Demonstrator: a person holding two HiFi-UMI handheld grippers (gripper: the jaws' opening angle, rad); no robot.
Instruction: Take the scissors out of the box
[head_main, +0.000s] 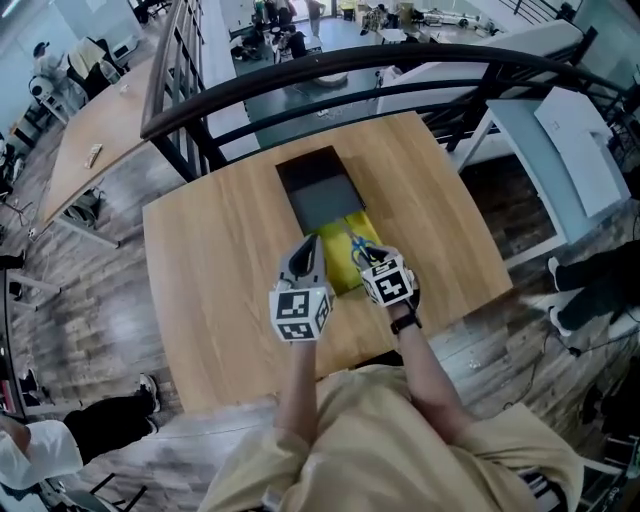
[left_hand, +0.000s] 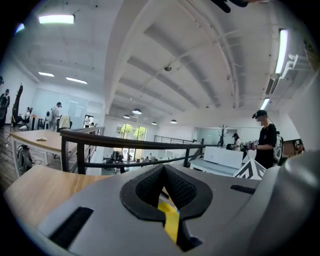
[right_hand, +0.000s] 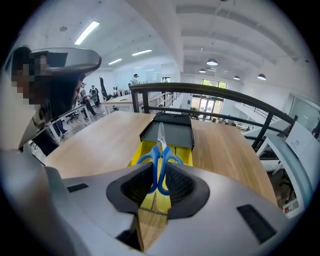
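1. a wooden table (head_main: 220, 260) carried an open box, made of a yellow tray (head_main: 338, 270) and a black sleeve (head_main: 320, 190) at its far end.
2. the right gripper (right_hand: 159, 175) was clamped on the scissors (right_hand: 161, 146). its jaws stood narrow, and its dark pads pressed on the two blue handle loops from either side.
3. in the right gripper view the scissors hung over the yellow tray, their blades together and pointing away from the gripper toward the black sleeve.
4. in the head view the scissors' blue handles showed just ahead of the right gripper's marker cube, above the right half of the tray.
5. the left gripper (left_hand: 163, 167) had its jaws together, tips touching, with nothing pinched between them. only a strip of yellow showed through the slit lower down.
6. the head view put the left gripper just beside the tray's left edge, level with the right gripper. whether it touched the tray could not be told.
7. the person stood at the table's near edge.
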